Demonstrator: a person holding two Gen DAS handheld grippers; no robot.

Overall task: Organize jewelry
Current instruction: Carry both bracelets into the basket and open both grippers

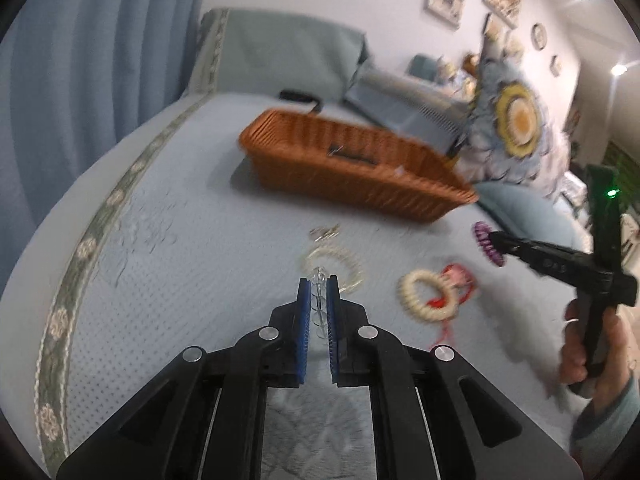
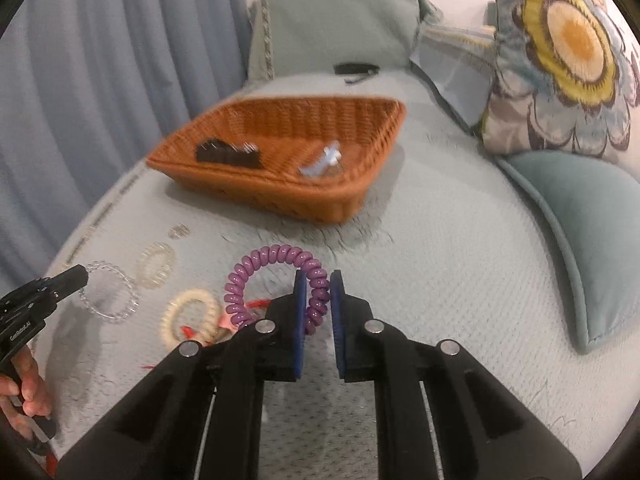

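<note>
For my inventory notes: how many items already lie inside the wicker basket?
2. A dark brown clip lies on the left side of the wicker basket, and a pale blue piece lies nearer its middle. Blur may hide smaller items.

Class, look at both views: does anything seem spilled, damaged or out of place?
Nothing is damaged. A cream coil bracelet and a translucent ring lie loose on the blue bedspread, outside the orange wicker basket.

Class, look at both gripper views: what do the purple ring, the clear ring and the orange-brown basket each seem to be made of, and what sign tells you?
Purple ring: glossy plastic, probably; its coiled loops catch highlights.
Clear ring: transparent plastic or glass-like beads; the bedspread shows through.
Basket: woven wicker or plastic imitation; ribbed weave, matte orange-brown.
</note>
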